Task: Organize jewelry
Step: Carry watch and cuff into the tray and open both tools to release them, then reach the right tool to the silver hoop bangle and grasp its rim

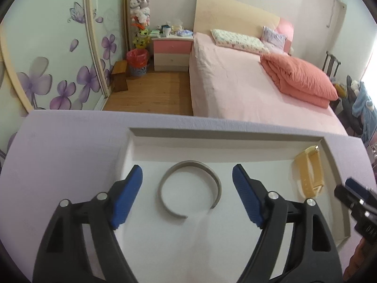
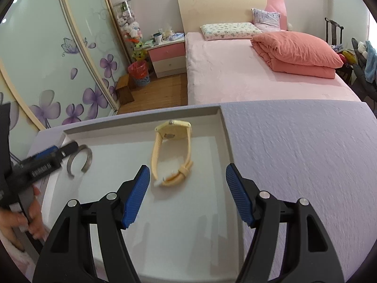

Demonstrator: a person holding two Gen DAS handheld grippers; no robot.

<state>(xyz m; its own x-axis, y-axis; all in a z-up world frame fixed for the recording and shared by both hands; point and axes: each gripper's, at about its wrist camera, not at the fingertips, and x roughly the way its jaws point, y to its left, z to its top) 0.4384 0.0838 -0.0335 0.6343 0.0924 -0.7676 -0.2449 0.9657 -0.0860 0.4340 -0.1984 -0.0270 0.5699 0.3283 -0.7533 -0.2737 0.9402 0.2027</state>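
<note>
Just ahead, bangle (image 1: 190, 189) lies between spread jaws

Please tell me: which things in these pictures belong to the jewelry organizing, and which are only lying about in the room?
Belong to the job:
silver bangle
yellow watch
white tray
left hand-held gripper, open
right hand-held gripper, open

Only lying about:
folded quilt
pillow
nightstand
red bin
plush toys
</note>
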